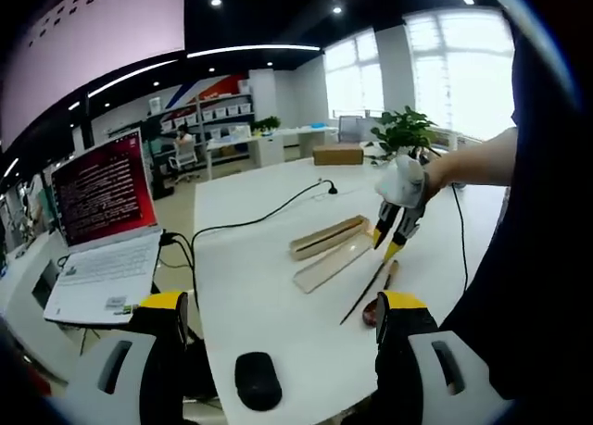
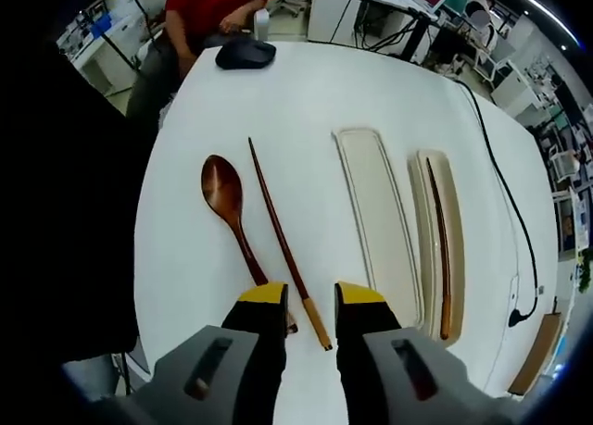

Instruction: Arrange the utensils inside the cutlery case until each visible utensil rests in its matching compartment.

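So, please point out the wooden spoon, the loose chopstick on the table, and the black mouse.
wooden spoon [image 2: 222,186], right gripper view, on its bowl.
loose chopstick [image 2: 278,236], right gripper view, middle of its shaft.
black mouse [image 2: 246,54], right gripper view, on its top.

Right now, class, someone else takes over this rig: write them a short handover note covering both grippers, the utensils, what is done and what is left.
Left gripper: open, empty, held back near the table edge by the mouse.
Right gripper: open, jaws straddling the near end of the loose chopstick, not yet closed.
Done: one chopstick lies in the case tray.
Left: loose chopstick and wooden spoon lie on the white table, beside the case lid. Both must go into the tray.
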The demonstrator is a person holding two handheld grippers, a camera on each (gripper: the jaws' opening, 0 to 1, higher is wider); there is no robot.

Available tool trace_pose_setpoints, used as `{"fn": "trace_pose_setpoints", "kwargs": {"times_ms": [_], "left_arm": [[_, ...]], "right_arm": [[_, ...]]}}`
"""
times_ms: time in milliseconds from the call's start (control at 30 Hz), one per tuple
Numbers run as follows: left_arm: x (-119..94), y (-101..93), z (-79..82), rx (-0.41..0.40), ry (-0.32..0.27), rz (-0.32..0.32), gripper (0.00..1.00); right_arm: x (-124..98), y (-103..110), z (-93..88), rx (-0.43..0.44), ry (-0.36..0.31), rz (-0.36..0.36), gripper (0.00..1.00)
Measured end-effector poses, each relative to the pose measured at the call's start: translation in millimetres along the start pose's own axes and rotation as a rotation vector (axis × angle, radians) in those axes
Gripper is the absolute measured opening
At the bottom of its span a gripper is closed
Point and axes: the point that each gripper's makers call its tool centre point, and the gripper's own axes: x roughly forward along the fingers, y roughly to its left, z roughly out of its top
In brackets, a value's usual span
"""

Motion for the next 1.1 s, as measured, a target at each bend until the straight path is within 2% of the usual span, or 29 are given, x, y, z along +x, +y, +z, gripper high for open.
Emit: {"fn": "trace_pose_setpoints", "kwargs": {"times_ms": [233, 367, 467, 533, 567, 633, 733, 800, 833, 900, 1000, 1033, 1100], "left_arm": [[11, -1.2, -0.3, 0.027, 0.005, -0.040, 0.86], [16, -2.8, 5.6, 0.035, -0.013, -0.060, 0.86], [7, -4.1, 4.4, 0.041, -0.018, -0.070, 0.86], [5, -4.1, 1.8, 0.046, -0.018, -0.071, 0.86], [4, -3.9, 1.1, 0.048, -0.017, -0.069, 0.86], [1, -3.6, 0.6, 0.046, -0.022, -0.065, 0.86], [1, -3.8, -4.2, 0.029, -0.020, -0.061, 0.86], [0, -3.5, -4.7, 0.026, -0.007, -0.058, 0.86], [12, -11.6, 2.0, 0.015, -0.003, -0.058, 0.86], [12, -12.3, 2.2, 0.008, -0.007, -0.053, 0.86], [10, -9.8, 0.9, 0.002, -0.008, -0.044, 0.86], [10, -2.1, -5.9, -0.010, -0.010, -0.045, 0.86], [9, 3.0, -9.3, 0.000, -0.003, -0.038, 0.85]], "right_arm": [[0, 6, 2.5, 0.019, -0.007, 0.003, 0.15], [-2, 9, 9.0, 0.004, -0.025, -0.001, 0.16], [-3, 6, 11.4, 0.007, -0.030, -0.008, 0.16], [-4, 10, 16.6, 0.014, -0.052, 0.014, 0.16], [-3, 14, 23.7, 0.051, -0.096, 0.049, 0.16], [-3, 11, 28.2, 0.080, -0.115, 0.053, 0.16], [1, 13, 30.5, 0.060, -0.103, 0.064, 0.12], [8, 13, 34.1, 0.039, -0.093, 0.062, 0.14], [9, 15, 34.8, 0.035, -0.086, 0.072, 0.13], [14, 15, 37.6, 0.022, -0.081, 0.078, 0.13], [22, 14, 37.8, 0.010, -0.061, 0.094, 0.13], [25, 15, 36.9, 0.004, -0.052, 0.097, 0.13], [32, 17, 34.0, -0.017, -0.023, 0.111, 0.13]]}}
